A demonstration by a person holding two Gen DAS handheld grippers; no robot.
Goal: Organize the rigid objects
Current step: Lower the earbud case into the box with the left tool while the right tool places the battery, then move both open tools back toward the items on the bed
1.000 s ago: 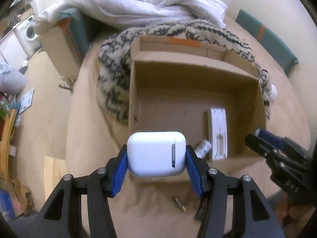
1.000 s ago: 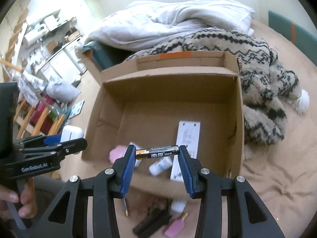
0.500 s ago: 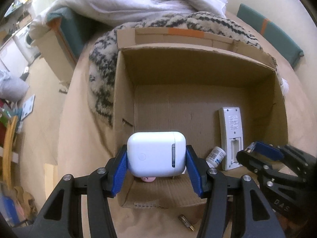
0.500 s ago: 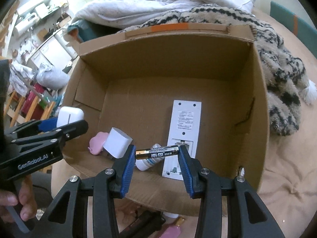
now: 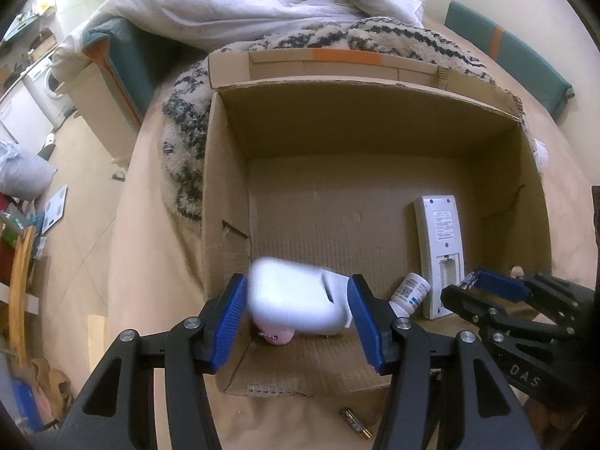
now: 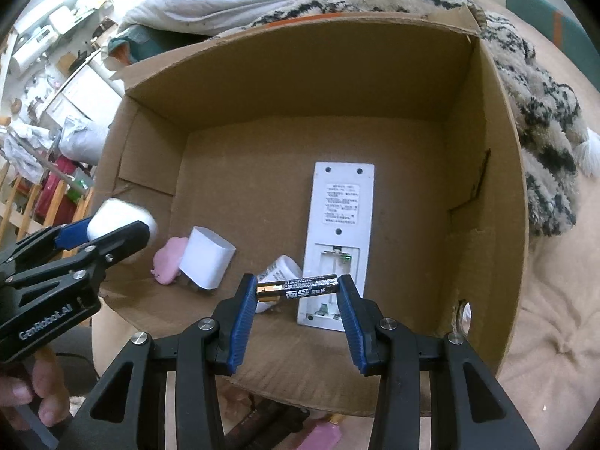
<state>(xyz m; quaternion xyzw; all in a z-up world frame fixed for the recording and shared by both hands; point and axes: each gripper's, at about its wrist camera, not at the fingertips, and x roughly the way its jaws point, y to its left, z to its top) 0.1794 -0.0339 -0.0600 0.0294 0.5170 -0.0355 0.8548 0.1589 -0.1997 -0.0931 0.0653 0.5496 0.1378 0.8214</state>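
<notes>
Both grippers are hovering over the box (image 5: 375, 120), the left gripper (image 5: 298, 313) spreading around a blurred, seemingly falling white case (image 5: 296, 298), the right gripper (image 6: 298, 292) pinching a battery (image 6: 298, 288) endwise, which risks popping out beyond the box's near wall.

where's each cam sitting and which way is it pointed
Left wrist: rides the left gripper, looking forward and down into the cardboard box; shows its blue fingers around the blurred white case, the right gripper at right.
Right wrist: rides the right gripper over the box's near edge, holding a battery; left gripper and the person's fingers at left.
Shared: box, remote, small bottle, pink thing.
</notes>
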